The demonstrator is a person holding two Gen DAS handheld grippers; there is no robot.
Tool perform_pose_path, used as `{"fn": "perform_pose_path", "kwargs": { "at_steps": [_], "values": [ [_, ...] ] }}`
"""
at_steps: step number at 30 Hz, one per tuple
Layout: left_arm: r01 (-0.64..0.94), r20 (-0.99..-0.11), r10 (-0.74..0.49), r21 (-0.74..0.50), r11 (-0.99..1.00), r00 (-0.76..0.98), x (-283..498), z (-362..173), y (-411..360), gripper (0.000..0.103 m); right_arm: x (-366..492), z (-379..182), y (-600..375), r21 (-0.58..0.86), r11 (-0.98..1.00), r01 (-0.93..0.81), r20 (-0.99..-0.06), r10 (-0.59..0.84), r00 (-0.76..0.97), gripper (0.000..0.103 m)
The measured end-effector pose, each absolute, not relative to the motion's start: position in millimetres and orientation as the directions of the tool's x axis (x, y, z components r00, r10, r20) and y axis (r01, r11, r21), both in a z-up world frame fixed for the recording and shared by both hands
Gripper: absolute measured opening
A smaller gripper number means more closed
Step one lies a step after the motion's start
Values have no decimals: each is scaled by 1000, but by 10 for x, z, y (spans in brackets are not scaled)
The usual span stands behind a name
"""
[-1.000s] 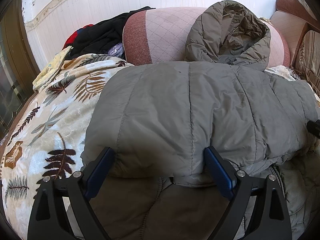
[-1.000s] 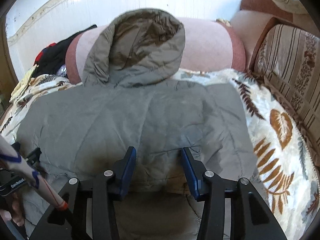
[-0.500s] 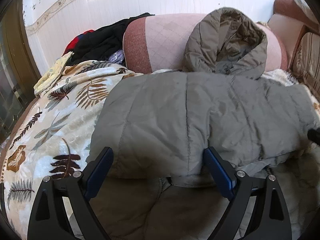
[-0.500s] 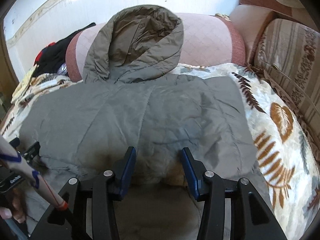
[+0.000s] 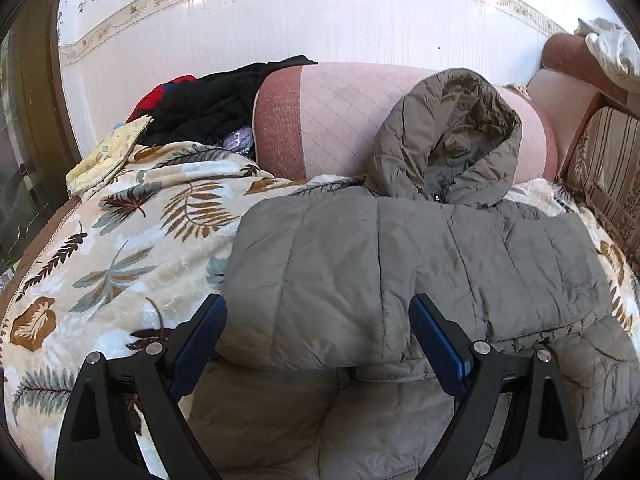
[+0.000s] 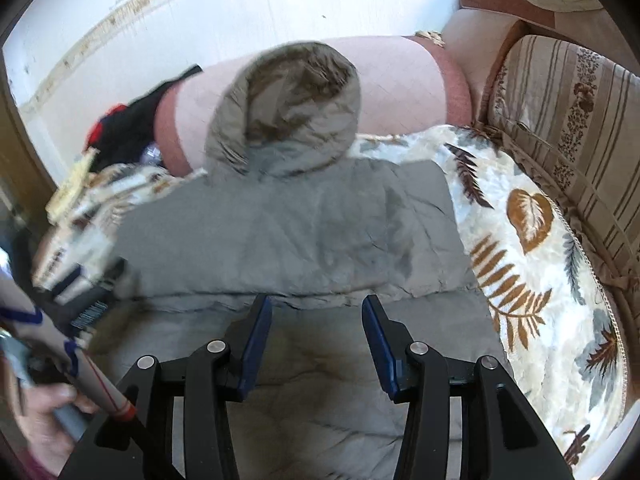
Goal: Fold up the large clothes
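A grey-olive quilted jacket lies folded on the bed, its upper part laid over the lower part. Its hood leans against a pink bolster. My left gripper hangs wide open above the fold's front left edge, pads clear of the fabric. In the right wrist view the jacket and hood look blurred. My right gripper is open above the lower layer, just short of the fold's edge, with nothing between its fingers. A hand holding the other tool shows at the lower left.
A leaf-patterned blanket covers the bed around the jacket. Black and red clothes are piled behind the bolster's left end. A striped sofa cushion borders the right side. A white wall runs along the back.
Both grippers have lifted up and back from the jacket's folded edge, the right one more. The jacket lies still and looks smaller. Neither gripper's opening changed.
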State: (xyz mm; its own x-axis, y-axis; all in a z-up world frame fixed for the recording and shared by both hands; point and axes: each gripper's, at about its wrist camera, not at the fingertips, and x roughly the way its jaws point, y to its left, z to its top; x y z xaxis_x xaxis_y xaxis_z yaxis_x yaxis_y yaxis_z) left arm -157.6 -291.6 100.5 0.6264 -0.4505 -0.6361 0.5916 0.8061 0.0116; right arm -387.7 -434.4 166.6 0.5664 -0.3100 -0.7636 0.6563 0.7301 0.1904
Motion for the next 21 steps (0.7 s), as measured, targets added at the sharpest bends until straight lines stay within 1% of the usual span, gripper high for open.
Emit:
{"fn": "perform_pose_path", "kwargs": {
  "at_steps": [5, 10, 15, 21],
  "values": [
    [578, -630, -457, -16, 816, 628, -1502, 1068, -2784, 92, -3864, 2293, -4098, 256, 742, 620, -711, -290, 640, 51],
    [570, -631, -465, -44, 820, 621, -1460, 1099, -2702, 92, -3835, 2746, -3696, 229, 799, 556, -672, -284, 684, 51],
    [579, -626, -470, -37, 815, 622, -1491, 1119, -2686, 92, -3847, 2983, -3528, 190, 827, 529, -653, -296, 697, 52],
    [577, -630, -465, -33, 816, 622, -1496, 1111, -2686, 92, -3821, 3051, -3568, 175, 831, 529, -657, -301, 691, 52]
  ]
}}
